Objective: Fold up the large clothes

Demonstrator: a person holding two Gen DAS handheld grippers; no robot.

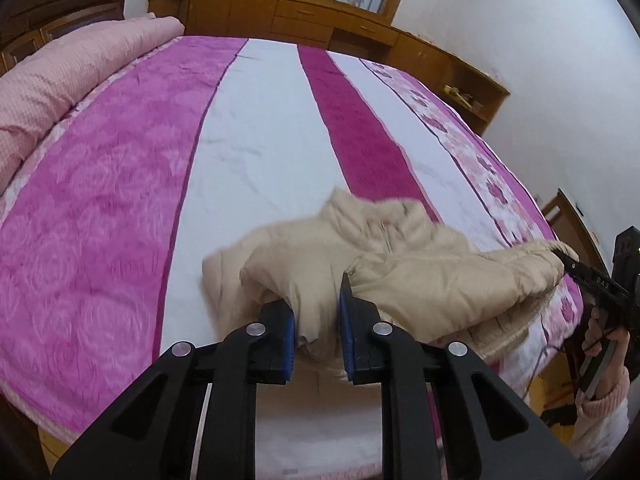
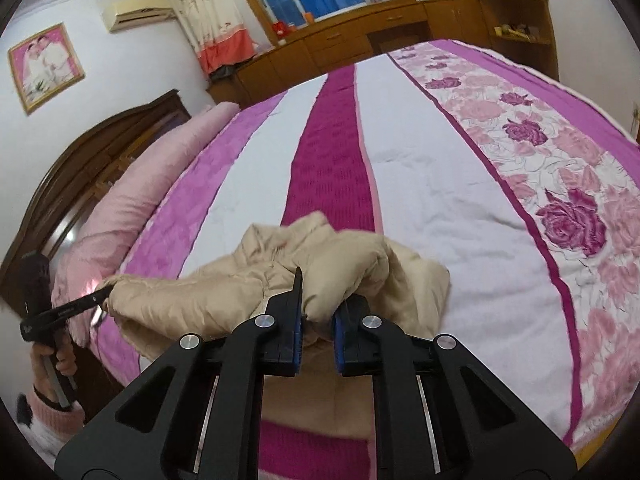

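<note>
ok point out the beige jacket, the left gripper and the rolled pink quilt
beige jacket (image 1: 440,280): left wrist view, on the puffy panel right of the fingers.
left gripper (image 1: 318,332): left wrist view, midway between the fingertips, shut on jacket fabric.
rolled pink quilt (image 1: 72,76): left wrist view, on its upper side.

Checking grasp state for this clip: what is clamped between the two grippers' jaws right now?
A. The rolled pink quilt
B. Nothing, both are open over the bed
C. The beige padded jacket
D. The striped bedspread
C: in each wrist view the blue pads pinch beige fabric, the left gripper and the right gripper both shut on the beige padded jacket, which is bunched above the striped bedspread.
</note>
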